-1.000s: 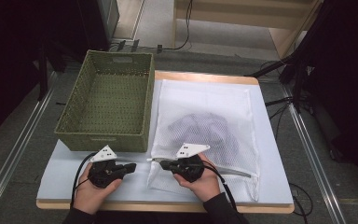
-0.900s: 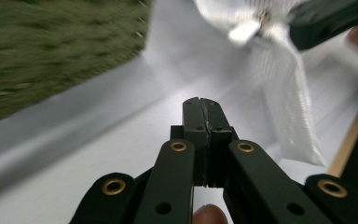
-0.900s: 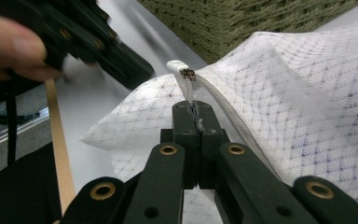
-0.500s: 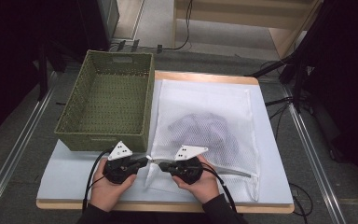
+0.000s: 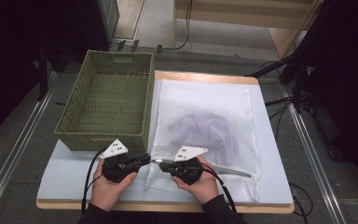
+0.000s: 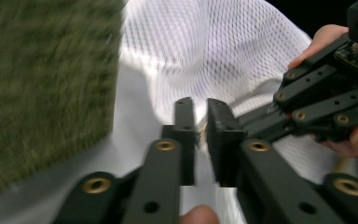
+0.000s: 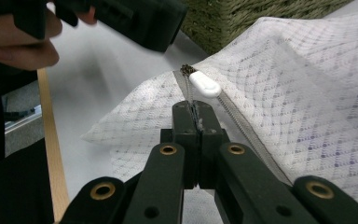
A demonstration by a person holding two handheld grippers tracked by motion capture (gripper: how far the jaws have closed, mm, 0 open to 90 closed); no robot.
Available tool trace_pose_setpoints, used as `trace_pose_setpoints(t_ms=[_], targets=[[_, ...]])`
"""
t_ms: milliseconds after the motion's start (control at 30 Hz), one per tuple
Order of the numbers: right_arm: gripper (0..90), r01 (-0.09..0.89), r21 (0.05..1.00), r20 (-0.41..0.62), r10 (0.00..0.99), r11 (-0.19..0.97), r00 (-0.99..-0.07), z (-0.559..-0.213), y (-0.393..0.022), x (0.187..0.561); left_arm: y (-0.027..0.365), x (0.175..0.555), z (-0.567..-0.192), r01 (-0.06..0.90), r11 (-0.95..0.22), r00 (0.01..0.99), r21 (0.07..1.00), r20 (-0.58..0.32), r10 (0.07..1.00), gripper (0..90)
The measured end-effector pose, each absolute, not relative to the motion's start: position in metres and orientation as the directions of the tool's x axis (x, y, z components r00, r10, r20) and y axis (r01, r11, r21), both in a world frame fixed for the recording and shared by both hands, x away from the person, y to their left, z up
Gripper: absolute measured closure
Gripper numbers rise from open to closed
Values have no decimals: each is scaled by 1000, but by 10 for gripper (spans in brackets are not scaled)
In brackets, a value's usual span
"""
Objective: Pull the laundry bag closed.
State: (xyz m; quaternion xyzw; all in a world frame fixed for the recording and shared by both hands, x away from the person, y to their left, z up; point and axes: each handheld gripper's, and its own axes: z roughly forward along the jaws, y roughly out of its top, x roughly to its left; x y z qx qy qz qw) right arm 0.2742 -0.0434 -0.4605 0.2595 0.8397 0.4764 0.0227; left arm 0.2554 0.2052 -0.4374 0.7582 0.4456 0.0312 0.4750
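While you hold a gripper in each hand at the near edge of the table (image 5: 74,184), a white mesh laundry bag (image 5: 205,100) lies flat in front of you, covering the right and middle part of the pale tabletop. Through the mesh you can make out a dark, crumpled garment (image 5: 205,133) near the bag's centre.

Your right gripper (image 5: 162,163) sits at the bag's near left corner, pointing left. In the right gripper view its two black jaws are pressed together on the zipper tape (image 7: 186,91) at the bag's edge, pinching the fabric just short of the white zipper pull (image 7: 205,84), which lies a little beyond the jaw tips.

Your left gripper (image 5: 145,158) sits just left of the right one, pointing right toward it, so the two sets of tips nearly meet over the bag's corner. In the left gripper view its jaws stand a narrow gap apart, having just been opening. The view is blurred, and you cannot tell whether anything lies in the gap; the pads do not look pressed on anything.

A green woven basket (image 5: 70,123) stands on the far left part of the table, its right wall just beside the bag's left edge. Its near wall is close to your left hand (image 5: 112,189). Your right hand (image 5: 200,184) rests on the bag's near edge.
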Motion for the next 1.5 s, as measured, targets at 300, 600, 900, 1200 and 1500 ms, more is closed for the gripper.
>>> trace_pose_setpoints(t_ms=[300,600,900,1200,1500], targets=[[900,409,816,203,460,409,-864,-461,-44,274,203,257,-451,733,-224,623,642,-501,601,443],[900,407,821,201,463,401,-863,-461,-43,274,184,258,-459,696,-349,668,628,-387,636,666],[831,425,826,234,460,371,-857,-459,-48,275,174,247,-451,582,-442,734,682,-208,646,900],[673,457,836,286,469,305,-835,-449,-54,285,171,243,-449,551,-475,742,686,-142,655,900],[678,548,779,411,411,305,-814,-452,-40,299,170,242,-450,543,-484,743,686,-124,658,900]])
